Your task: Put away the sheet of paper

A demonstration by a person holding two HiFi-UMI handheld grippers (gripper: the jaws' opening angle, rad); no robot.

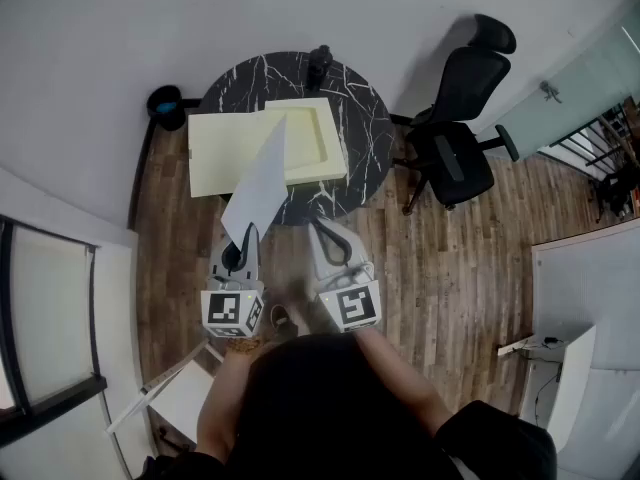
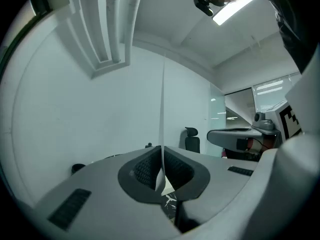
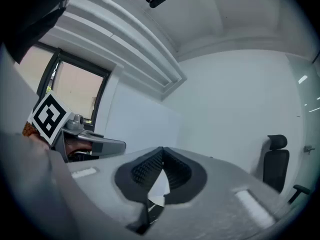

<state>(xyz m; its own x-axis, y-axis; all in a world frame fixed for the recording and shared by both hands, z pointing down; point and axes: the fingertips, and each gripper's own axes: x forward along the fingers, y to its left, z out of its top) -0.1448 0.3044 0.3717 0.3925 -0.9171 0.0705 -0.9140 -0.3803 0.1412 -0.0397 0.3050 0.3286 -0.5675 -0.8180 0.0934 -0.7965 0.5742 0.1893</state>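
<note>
One sheet of paper [image 1: 258,186] stands pinched in the clamped left gripper [image 1: 245,233] above the table's [image 1: 365,118] near edge, right gripper [image 1: 320,228] closed and empty; mid-carry, it next seems to need laying flat into the open yellow folder [image 1: 318,140].

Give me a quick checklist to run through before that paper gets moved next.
1. Left claw shut on the sheet of paper: ok.
2. Right claw shut with nothing in it: ok.
3. Cream box on the table lies open: ok.
4. Sheet lined up over the box: cannot tell.
5. Office chair stands clear of both claws: ok.
</note>
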